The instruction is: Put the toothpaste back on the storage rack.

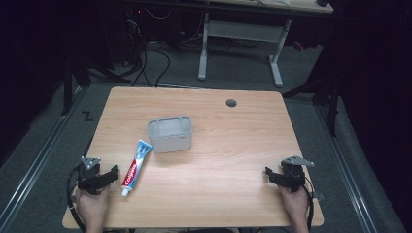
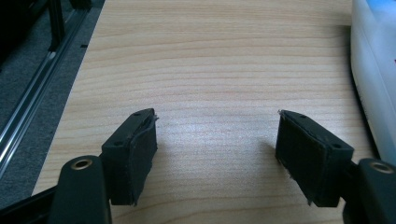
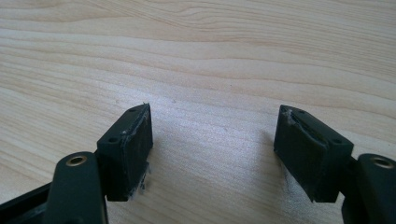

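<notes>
A toothpaste tube (image 1: 135, 166), white, red and blue, lies flat on the wooden table (image 1: 233, 145), its cap toward the front edge. Just behind it stands a translucent grey bin (image 1: 170, 134). My left gripper (image 1: 112, 171) rests near the front left corner, a little left of the tube, open with bare wood between its jaws (image 2: 217, 128). The tube's white side (image 2: 373, 84) runs along the right edge of the left gripper view. My right gripper (image 1: 268, 172) rests near the front right corner, open over bare wood (image 3: 215, 123).
A round cable hole (image 1: 231, 103) sits near the table's far edge. Behind the table stands a white desk frame (image 1: 240, 46) with cables on the floor. A metal rail (image 2: 28, 107) runs along the floor left of the table.
</notes>
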`<state>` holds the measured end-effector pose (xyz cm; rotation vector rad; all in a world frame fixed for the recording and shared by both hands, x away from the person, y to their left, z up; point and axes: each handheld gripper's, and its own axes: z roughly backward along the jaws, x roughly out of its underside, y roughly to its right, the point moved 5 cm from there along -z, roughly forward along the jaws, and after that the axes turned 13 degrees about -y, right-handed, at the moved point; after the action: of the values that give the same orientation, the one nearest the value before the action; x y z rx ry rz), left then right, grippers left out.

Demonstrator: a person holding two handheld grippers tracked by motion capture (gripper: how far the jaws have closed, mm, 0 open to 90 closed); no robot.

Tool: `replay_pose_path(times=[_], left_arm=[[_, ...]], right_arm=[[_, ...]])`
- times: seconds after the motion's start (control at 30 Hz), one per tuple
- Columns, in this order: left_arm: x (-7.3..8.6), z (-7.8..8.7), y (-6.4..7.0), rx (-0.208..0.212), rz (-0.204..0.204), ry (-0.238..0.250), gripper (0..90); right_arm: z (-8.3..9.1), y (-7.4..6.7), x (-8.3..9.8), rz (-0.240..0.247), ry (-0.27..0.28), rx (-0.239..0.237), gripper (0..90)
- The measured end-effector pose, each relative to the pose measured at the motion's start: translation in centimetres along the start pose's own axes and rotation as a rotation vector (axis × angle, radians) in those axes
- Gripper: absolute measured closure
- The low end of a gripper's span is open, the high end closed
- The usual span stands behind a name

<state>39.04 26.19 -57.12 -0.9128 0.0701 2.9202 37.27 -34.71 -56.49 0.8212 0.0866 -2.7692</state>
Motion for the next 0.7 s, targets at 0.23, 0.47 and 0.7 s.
replay_pose_path(times=[0.23,0.47,0.7], left_arm=[[0.01,0.00,0.02,-0.002,0.002,0.000,29.5],[0.01,0.01,0.04,-0.002,0.002,-0.002,29.3],[0.01,-0.01,0.10,0.003,-0.004,-0.004,27.4]], right_arm=[[0.01,0.01,0.00,0.001,0.000,0.000,28.0],[0.01,0.00,0.00,0.003,0.001,0.000,27.9],[0.00,0.01,0.00,0.007,0.002,0.000,28.0]])
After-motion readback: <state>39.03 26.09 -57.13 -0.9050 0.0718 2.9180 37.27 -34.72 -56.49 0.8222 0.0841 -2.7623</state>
